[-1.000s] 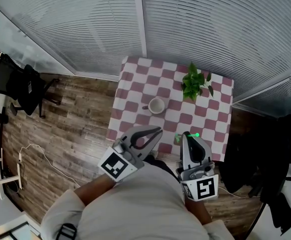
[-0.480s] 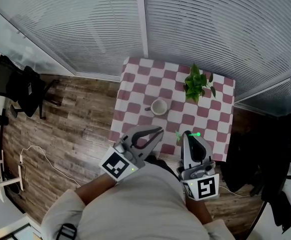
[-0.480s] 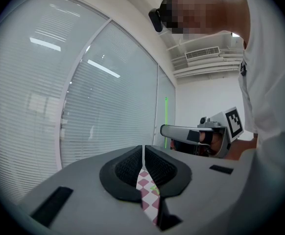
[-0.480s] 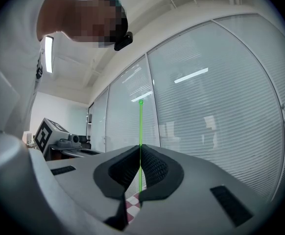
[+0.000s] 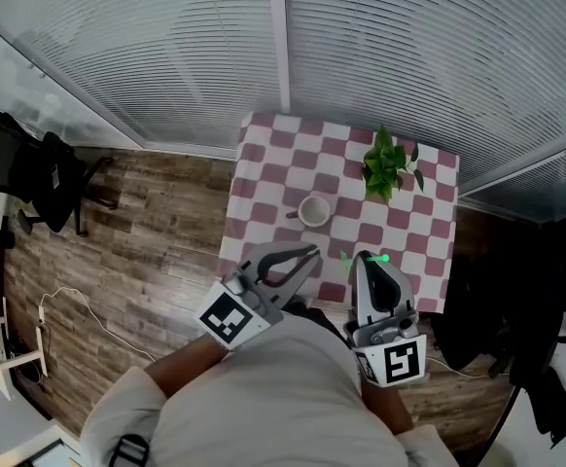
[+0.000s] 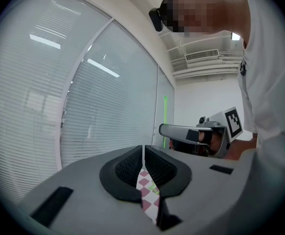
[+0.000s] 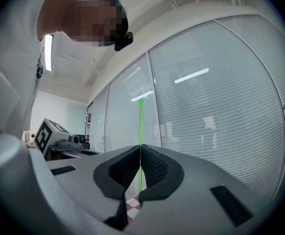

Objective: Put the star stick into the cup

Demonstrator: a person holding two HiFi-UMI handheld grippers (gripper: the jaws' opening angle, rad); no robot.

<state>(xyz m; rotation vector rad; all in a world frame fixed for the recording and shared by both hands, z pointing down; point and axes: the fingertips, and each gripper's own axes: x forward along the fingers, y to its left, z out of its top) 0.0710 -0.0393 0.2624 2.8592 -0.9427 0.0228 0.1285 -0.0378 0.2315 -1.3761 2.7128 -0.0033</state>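
Note:
A small white cup (image 5: 314,209) stands near the middle of the pink-and-white checked table (image 5: 264,163). My right gripper (image 5: 371,259) is at the table's near edge, shut on the thin green star stick (image 7: 140,146). The stick stands upright between its pads, and its top shows as a green dot (image 5: 382,259). My left gripper (image 5: 312,252) hovers beside it at the near edge, shut, with nothing between its pads (image 6: 130,166). Both grippers point level and are short of the cup. In the left gripper view the stick (image 6: 165,121) rises above the right gripper (image 6: 168,130).
A potted green plant (image 5: 390,168) stands at the table's far right. Blinds cover the glass wall behind the table. A black office chair (image 5: 30,173) is on the wood floor at left, and dark gear (image 5: 516,309) is at right. A white cable (image 5: 69,300) lies on the floor.
Both grippers have edged slightly forward toward the table, and the table sits a little nearer in the head view. The grip on the stick is unchanged.

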